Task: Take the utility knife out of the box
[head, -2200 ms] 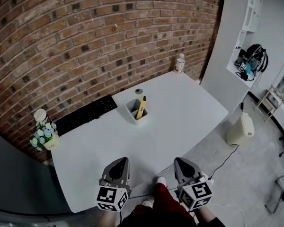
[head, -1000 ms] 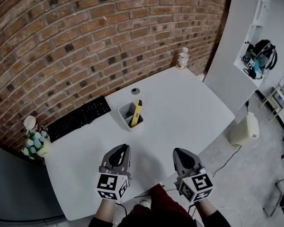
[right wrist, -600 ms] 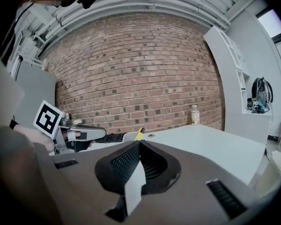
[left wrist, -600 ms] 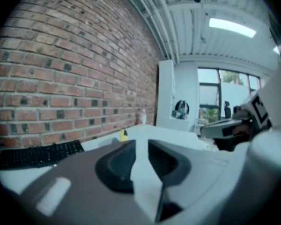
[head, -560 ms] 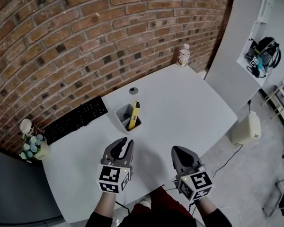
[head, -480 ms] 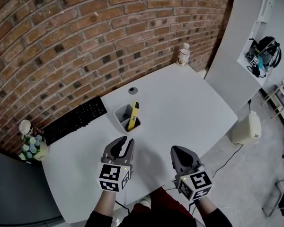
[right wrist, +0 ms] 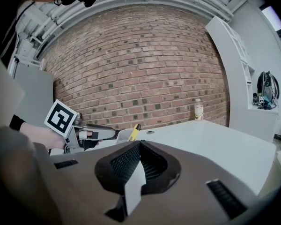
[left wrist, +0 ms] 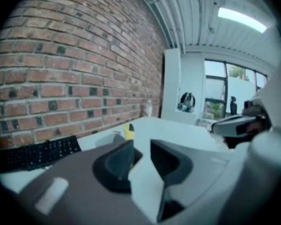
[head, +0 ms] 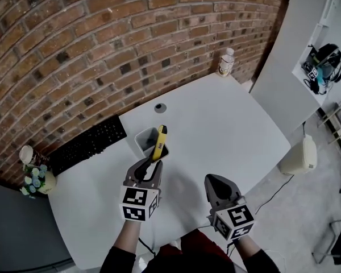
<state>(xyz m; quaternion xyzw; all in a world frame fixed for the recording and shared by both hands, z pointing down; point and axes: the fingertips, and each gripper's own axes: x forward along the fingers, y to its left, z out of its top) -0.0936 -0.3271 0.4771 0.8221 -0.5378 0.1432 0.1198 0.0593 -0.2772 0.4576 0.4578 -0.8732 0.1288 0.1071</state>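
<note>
The yellow-and-black utility knife [head: 158, 142] is recorded standing tilted in the small white open-topped box [head: 138, 137], with its upper end above the rim. The box is set on the white table [head: 233, 124], near the black keyboard [head: 88, 144]. The left gripper [head: 150, 164] is held just short of the box. Its jaws have just been opening and are parted, with nothing pressed between them. The right gripper [head: 211, 178] is held further back, its jaws closed together and empty.
</note>
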